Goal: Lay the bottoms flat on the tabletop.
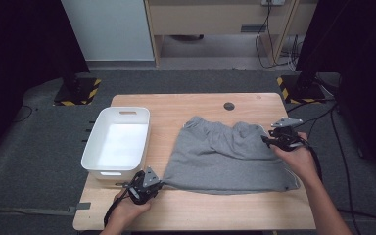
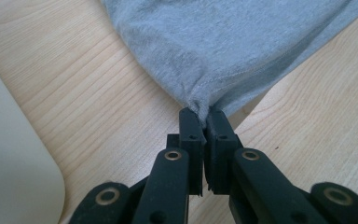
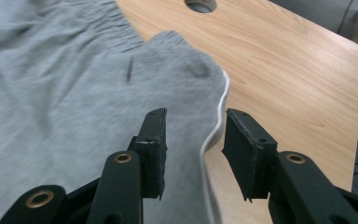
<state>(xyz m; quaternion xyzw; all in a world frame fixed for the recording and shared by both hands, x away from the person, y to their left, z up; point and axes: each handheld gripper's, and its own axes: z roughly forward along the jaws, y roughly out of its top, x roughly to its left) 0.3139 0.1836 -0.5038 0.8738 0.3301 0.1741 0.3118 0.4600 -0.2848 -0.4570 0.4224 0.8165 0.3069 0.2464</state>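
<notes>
High view: a pair of grey shorts (image 1: 227, 156) is spread flat on the right half of a wooden table (image 1: 200, 208), waistband toward the far edge, hem toward the person. A white plastic bin (image 1: 117, 144) stands just beside the shorts on the left, with nothing seen inside it. The near left corner of the shorts is pinched by the left gripper (image 1: 152, 183); in the left gripper view its jaws are clenched on a bunched tip of cloth (image 2: 200, 105). The right gripper (image 1: 270, 141) is held at the far right edge of the shorts. In the right gripper view its jaws are parted, with the white-piped edge (image 3: 216, 121) of the cloth lying between them but not pressed.

The step in hand is judged to be the taking of a second hold, ahead of folding or lifting the shorts. Next, the right jaws would need to be closed on that edge.
</notes>
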